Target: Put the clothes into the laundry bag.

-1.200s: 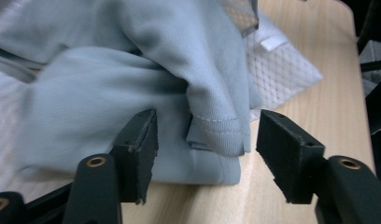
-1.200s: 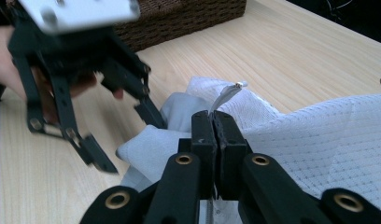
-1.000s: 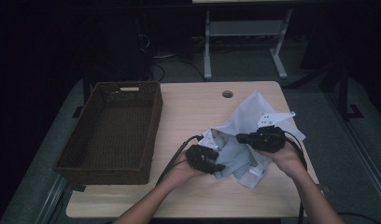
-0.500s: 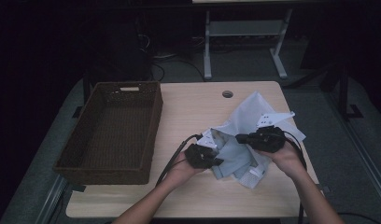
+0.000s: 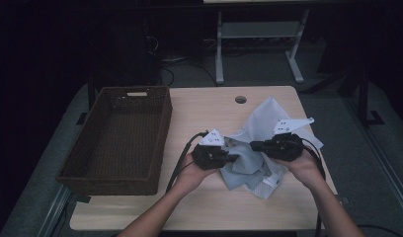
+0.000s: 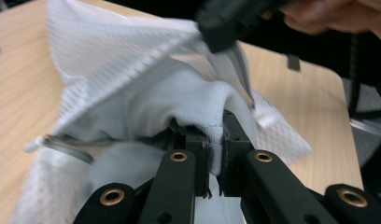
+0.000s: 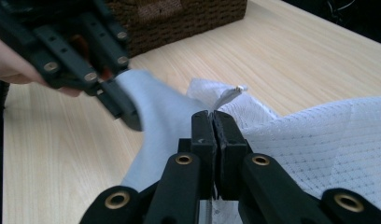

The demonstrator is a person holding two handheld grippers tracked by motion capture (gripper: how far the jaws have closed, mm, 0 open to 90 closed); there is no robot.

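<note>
Dim room, dark at 12 o'clock. Light-wood table (image 5: 209, 207) with a round cable hole (image 5: 241, 99) near its far edge. Grey floor (image 5: 338, 101) all around. Pale metal frame legs (image 5: 220, 54) stand beyond the table; loose cables (image 5: 175, 61) lie at 11 o'clock.

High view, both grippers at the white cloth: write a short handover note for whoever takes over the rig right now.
Left gripper: just closed, shut on the soft pale grey-white garment.
Right gripper: shut on the white mesh laundry bag.
Both things lie bunched at the right of the light wooden table; the dark brown woven basket sits at its left.
Done: both grips taken.
Left: probably separating garment and bag; direction unclear.
</note>
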